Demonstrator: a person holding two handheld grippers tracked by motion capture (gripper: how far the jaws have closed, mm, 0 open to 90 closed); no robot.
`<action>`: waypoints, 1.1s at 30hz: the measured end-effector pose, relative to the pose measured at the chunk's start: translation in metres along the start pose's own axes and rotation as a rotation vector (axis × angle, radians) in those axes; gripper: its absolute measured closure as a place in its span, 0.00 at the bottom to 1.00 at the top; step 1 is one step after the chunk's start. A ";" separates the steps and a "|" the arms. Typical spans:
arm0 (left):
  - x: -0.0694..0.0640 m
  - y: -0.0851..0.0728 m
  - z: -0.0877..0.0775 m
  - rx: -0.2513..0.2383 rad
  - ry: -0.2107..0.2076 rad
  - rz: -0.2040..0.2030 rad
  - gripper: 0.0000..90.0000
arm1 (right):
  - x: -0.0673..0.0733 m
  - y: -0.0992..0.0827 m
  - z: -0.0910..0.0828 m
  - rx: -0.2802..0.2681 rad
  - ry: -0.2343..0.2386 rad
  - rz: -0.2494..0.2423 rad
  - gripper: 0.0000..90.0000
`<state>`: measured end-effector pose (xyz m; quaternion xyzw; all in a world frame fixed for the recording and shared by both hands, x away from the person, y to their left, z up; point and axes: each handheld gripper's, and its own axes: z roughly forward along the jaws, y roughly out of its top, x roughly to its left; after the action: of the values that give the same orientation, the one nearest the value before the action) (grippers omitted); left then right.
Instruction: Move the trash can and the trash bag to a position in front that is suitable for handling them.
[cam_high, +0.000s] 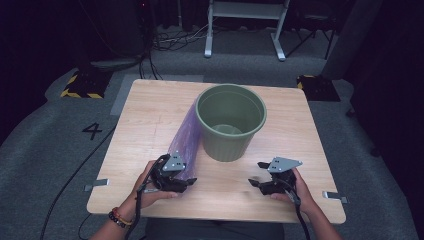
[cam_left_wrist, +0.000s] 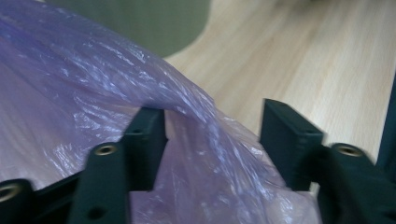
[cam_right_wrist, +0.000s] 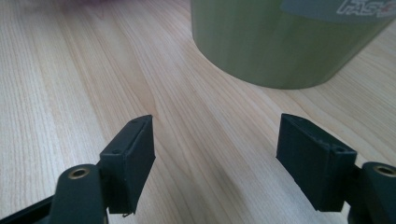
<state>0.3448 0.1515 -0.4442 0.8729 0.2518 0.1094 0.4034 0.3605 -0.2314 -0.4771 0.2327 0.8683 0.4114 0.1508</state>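
A green plastic bin (cam_high: 230, 146) stands upright on the wooden table (cam_high: 150, 112), slightly behind the middle. A crumpled purple plastic bag (cam_high: 183, 141) lies flat along its left side, reaching toward the front. My left gripper (cam_high: 186, 179) is at the bag's near end. In the left gripper view its jaws stand apart (cam_left_wrist: 212, 133) with a fold of the bag (cam_left_wrist: 93, 93) loosely between them, the bin (cam_left_wrist: 140, 23) behind. My right gripper (cam_high: 255, 174) is open over bare wood in front of the bin's right side; nothing sits between its jaws (cam_right_wrist: 217, 140), with the bin (cam_right_wrist: 280, 46) just ahead.
Small metal brackets (cam_high: 97, 184) (cam_high: 335, 196) stick out at the table's front corners. Behind the table stand a white frame (cam_high: 245, 30), floor cables and yellow-black striped blocks (cam_high: 80, 87). A "4" (cam_high: 92, 131) is marked on the grey floor at the left.
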 end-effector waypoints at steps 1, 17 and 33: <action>0.007 0.001 -0.009 -0.056 0.028 -0.029 0.39 | -0.001 -0.001 -0.002 -0.001 0.000 0.006 0.31; 0.113 -0.011 0.030 0.070 0.173 -0.275 0.21 | -0.010 -0.008 -0.007 0.001 -0.017 0.039 0.31; 0.116 -0.017 0.048 0.137 0.220 -0.213 0.71 | -0.020 -0.019 -0.008 0.023 -0.039 0.064 0.33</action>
<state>0.4560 0.1912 -0.4897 0.8494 0.3924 0.1437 0.3224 0.3681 -0.2575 -0.4857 0.2702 0.8619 0.4013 0.1518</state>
